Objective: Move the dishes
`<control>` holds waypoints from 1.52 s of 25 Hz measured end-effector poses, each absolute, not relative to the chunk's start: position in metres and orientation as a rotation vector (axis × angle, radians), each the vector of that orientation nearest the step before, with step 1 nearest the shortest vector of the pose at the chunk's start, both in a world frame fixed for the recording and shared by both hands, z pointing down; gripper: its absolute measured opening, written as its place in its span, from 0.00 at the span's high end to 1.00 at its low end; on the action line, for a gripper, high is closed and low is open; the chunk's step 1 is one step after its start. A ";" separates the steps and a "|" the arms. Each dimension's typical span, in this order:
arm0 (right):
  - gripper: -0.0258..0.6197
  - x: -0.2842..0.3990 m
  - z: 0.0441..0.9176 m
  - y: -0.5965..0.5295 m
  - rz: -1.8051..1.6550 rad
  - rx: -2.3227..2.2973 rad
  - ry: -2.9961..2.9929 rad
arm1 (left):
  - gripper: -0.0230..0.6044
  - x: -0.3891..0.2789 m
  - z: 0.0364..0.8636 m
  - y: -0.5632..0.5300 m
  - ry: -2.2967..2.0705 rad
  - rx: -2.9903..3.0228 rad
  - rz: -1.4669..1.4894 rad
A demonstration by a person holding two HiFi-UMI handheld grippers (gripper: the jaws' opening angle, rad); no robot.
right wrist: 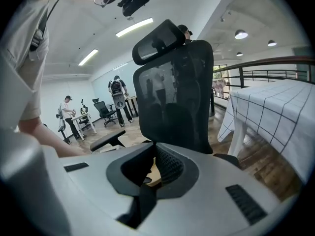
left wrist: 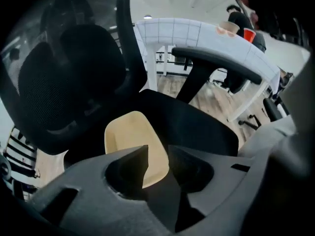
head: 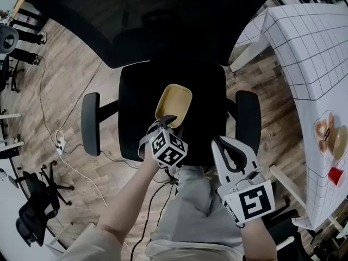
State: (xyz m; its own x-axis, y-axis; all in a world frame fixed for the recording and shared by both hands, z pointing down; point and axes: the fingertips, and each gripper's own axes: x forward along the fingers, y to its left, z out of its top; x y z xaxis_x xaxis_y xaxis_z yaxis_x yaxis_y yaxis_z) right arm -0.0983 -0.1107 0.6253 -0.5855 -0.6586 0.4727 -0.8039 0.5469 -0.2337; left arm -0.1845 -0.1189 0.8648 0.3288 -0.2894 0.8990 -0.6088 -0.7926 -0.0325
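1. My left gripper (head: 165, 122) hangs over the chair seat (head: 136, 118) and points steeply down. Its jaws are spread, with nothing pinched.
2. The dish (head: 175, 99), pale yellow and oblong, lies flat on the seat just ahead of and below these jaws. Its near short rim shows in the gap between them, untouched as far as I can tell.
3. Its long axis runs away from the jaws towards the backrest (head: 163, 15), so I judge the near end is the rim to take.
4. My right gripper (head: 220, 143) is beside the left and farther from the dish. Its jaws look pressed together at the tips and hold nothing, so the left is the nearer one.
5. The desk (head: 310, 53), under a checked cloth, stands well off to the right of my right jaws and carries a red cup (head: 336, 175) and other crockery.
6. The right armrest (head: 248, 116) stands between seat and desk, so I judge any carry that way must clear it.
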 end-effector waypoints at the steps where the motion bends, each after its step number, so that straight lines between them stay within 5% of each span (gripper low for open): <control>1: 0.92 -0.100 0.629 -0.109 0.619 1.201 -2.452 | 0.74 -0.186 0.875 -0.117 -0.792 2.293 1.505; 10: 0.92 -0.099 0.662 -0.096 0.636 1.193 -2.341 | 0.75 -0.173 0.920 -0.104 -0.682 2.225 1.618; 21: 0.92 -0.091 0.659 -0.083 0.597 1.174 -2.281 | 0.91 -0.182 0.909 -0.108 -0.739 2.213 1.622; 38: 0.92 -0.045 0.525 -0.053 0.469 1.377 -2.279 | 0.91 -0.119 0.654 -0.112 -0.865 2.466 1.120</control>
State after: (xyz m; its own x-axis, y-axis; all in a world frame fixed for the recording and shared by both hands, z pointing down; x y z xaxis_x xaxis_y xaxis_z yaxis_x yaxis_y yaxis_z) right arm -0.0449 -0.0534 0.5248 -0.4111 -0.7445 0.5260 -0.8917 0.4484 -0.0622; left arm -0.1190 -0.1120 0.6536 0.5151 -0.4005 0.7578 -0.6321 -0.7747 0.0202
